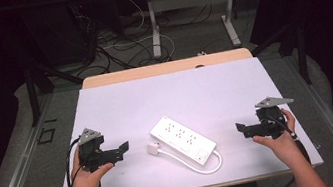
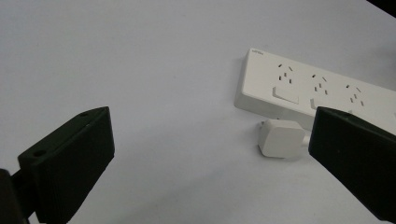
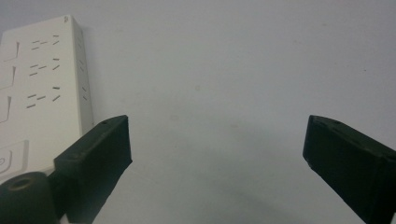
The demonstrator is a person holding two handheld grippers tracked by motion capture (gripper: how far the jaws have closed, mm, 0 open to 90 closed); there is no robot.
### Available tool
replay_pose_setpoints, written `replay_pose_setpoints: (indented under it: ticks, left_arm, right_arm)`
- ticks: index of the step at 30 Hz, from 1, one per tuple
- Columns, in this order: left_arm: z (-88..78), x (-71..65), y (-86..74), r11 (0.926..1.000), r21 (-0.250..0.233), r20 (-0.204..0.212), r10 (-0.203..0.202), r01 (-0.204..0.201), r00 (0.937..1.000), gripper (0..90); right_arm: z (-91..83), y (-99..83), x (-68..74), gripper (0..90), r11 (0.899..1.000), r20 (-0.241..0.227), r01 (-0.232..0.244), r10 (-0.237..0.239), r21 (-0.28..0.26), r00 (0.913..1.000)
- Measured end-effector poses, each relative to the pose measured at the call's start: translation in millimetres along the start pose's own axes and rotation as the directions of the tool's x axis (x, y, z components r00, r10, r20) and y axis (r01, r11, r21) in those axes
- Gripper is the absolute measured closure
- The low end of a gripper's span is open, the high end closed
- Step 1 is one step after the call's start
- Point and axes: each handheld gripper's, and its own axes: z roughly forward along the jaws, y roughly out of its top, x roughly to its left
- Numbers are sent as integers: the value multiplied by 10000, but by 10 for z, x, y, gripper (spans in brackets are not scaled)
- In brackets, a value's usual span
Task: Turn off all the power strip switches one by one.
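Apparently nothing is begun: the power strip (image 1: 182, 138) lies mid-table, its plug (image 1: 154, 149) just beside its left side, untouched, between the left gripper (image 1: 121, 149) and right gripper (image 1: 241, 128), both spread wide, empty.

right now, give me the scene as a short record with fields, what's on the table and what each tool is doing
surface: white table
object: white power strip, lying flat, mid-table
plug: white plug beside the strip's left end, unplugged
cord: cord loops from the strip round to the plug
left tool: left tool open, holding nothing, left of the plug
right tool: right tool open, holding nothing, right of the strip
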Motion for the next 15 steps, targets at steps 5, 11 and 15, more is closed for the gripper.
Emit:
replay_pose_setpoints:
  ticks: [5,11,15]
  left_arm:
    - [3,-1,-16,9999,-14,-143,144,-144,9998,5]
    - [-25,-8,-23,9999,-18,-193,122,-123,9997,6]
    - [-23,-17,-24,9999,-99,-177,58,-60,9998,7]
  right_arm:
    - [-7,-5,11,152,10000,36,29,-28,-77,10000]
    - [-29,16,68,225,9998,-47,151,-152,-89,9999]
    - [-38,36,124,250,9994,-51,337,-336,58,9994]
